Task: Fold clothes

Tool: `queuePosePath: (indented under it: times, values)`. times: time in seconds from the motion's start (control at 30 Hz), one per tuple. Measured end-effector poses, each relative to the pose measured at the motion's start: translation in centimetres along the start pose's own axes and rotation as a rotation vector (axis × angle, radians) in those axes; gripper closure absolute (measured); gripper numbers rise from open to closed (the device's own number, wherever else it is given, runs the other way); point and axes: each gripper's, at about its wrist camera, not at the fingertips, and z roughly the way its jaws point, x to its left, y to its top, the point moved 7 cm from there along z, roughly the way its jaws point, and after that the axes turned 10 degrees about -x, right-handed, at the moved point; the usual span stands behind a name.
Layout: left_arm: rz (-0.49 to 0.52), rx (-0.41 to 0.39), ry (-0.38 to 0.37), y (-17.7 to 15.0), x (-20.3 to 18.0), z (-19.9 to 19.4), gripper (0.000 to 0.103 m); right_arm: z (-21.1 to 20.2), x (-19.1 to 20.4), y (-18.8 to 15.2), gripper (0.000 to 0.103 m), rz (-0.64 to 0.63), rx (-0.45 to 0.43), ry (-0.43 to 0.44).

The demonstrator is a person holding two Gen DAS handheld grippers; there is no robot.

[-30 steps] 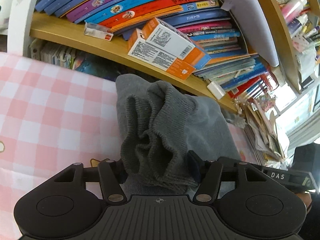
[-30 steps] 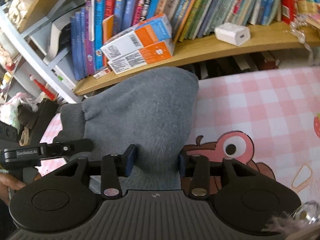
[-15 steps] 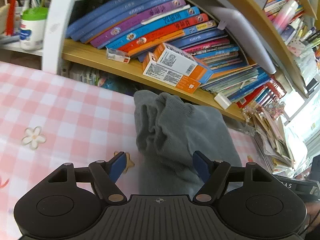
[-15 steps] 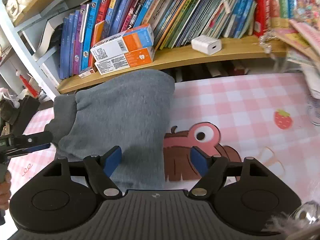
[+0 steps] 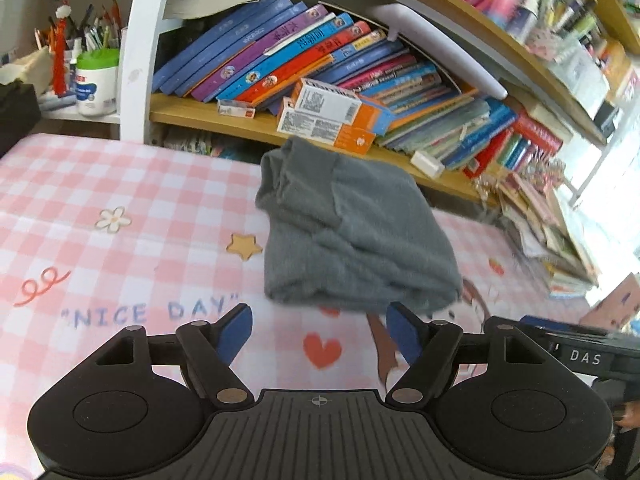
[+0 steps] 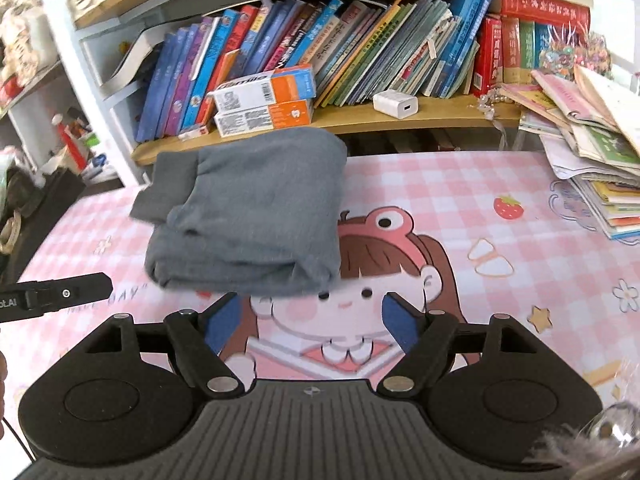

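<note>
The grey knitted garment (image 5: 352, 232) lies folded in a compact bundle on the pink checked tablecloth (image 5: 120, 200); the left gripper (image 5: 320, 330) and right gripper (image 6: 314, 320) gape wide, both empty; folding appears complete

Pink checked mat (image 5: 120, 184) with "NICE DAY" lettering beneath the tongs, cartoon girl print (image 6: 360, 280) below the right tongs, wooden shelf (image 6: 400, 116) of leaning books (image 5: 280, 56) ahead, orange-and-white boxes (image 6: 264, 104), white charger (image 6: 395, 105), paper pile (image 6: 592, 160) far right
</note>
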Motion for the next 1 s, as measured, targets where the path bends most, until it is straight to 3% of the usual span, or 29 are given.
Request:
queuePosePath:
  times: [0.17,0.23,0.6,1.0]
  values:
    - [0.02,-0.012,0.045,-1.6,-0.5,-1.5,0.027,-2.0,0.8,-1.4,0.024,-0.034,-0.028,-0.04]
    - [0.04,-0.026,0.069,-2.1,-0.8,-2.1,0.021,-2.7,0.9,-2.0,0.022,-0.034,-0.036,-0.062]
    - [0.15,-0.069,0.141,-3.6,-2.6,-4.6,0.011,-5.2,0.8,-4.3,0.011,-0.075,-0.036,-0.157]
    - [0.221,-0.041,0.191,-3.8,-3.0,-5.1,0.002,-6.0,0.9,-4.8,0.003,-0.078,-0.023,-0.183]
